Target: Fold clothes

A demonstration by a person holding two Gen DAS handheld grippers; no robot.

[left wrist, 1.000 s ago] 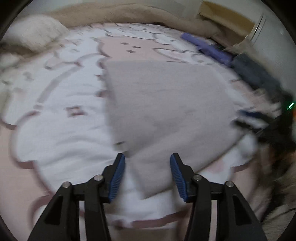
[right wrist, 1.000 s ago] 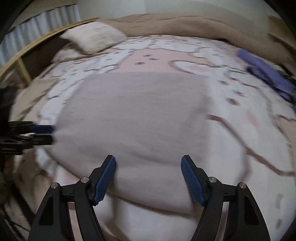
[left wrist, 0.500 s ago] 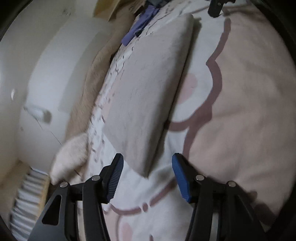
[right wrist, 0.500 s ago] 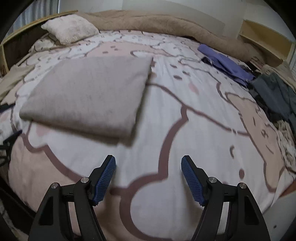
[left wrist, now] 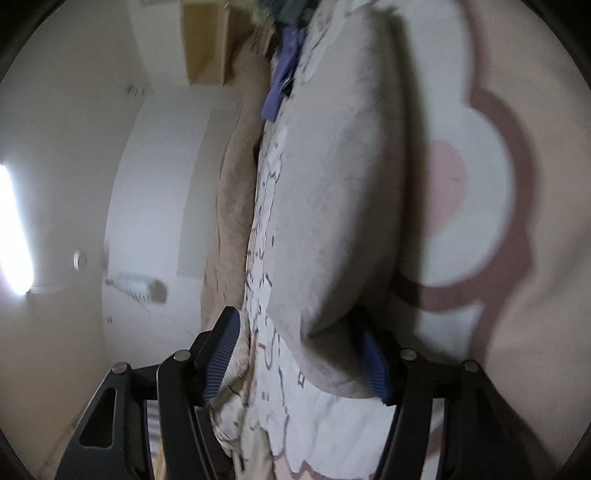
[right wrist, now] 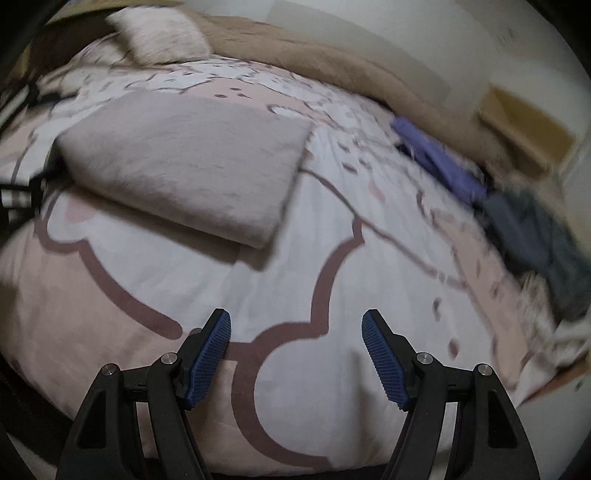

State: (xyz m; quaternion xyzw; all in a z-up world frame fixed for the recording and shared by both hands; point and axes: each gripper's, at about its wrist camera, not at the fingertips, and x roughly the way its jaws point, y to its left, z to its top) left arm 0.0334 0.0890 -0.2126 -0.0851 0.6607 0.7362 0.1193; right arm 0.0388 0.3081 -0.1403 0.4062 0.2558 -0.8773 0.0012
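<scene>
left gripper [left wrist: 301, 354] straddling folded garment [left wrist: 340, 206], purple cloth [right wrist: 439, 162] right-view

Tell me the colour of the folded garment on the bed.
Light grey folded garment, clearest in the right wrist view.

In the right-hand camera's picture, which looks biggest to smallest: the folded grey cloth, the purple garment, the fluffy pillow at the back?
1. Folded grey cloth, clearly the largest.
2 and 3. Fluffy pillow and purple garment look about alike; both lie farther from the camera and the purple one is blurred, so I won't rank them.
</scene>
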